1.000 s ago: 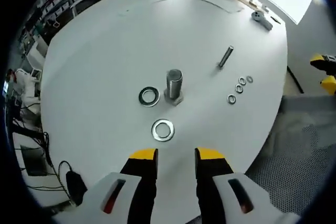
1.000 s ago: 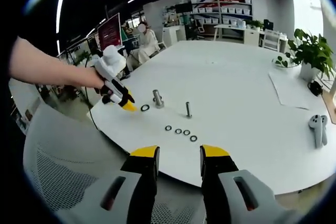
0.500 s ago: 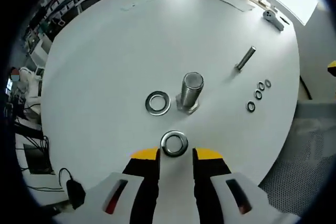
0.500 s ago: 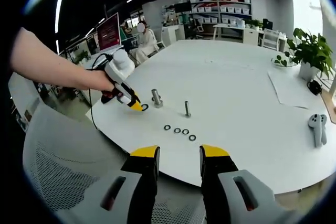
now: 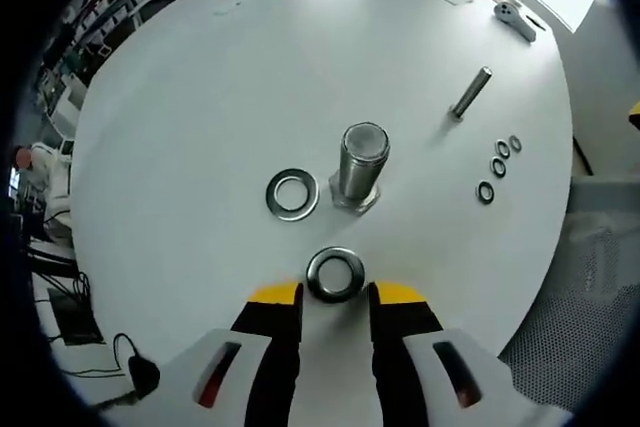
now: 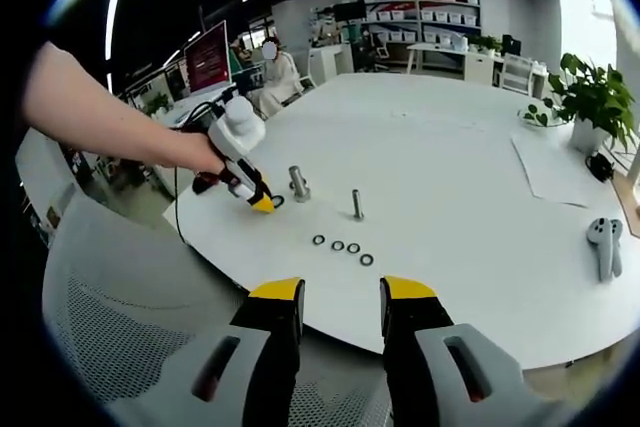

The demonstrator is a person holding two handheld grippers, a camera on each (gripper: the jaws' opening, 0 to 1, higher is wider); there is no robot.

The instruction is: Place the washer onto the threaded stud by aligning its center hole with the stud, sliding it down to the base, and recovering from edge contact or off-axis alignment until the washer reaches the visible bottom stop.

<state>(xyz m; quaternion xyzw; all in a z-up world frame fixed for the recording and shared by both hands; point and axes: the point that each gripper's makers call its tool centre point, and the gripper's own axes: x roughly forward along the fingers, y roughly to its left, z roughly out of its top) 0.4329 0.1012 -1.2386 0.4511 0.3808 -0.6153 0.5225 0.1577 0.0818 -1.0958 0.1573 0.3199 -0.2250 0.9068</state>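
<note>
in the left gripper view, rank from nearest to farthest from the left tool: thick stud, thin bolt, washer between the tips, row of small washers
1. Washer between the tips, at the left tool.
2. Thick stud, just beyond, upright.
3. Row of small washers, off right.
4. Thin bolt, upper right, farthest.

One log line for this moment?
left claw: open, straddling washer on table | stud: bare | right claw: open, idle

The left gripper view looks down from close above the white worktop (image 5: 200, 97), right over the big stud (image 5: 360, 162). The right gripper view looks from far back, past the worktop's (image 6: 450, 177) near edge, across to the room. Both views share the stud (image 6: 298, 184) and the row of small rings (image 6: 341, 246)
</note>
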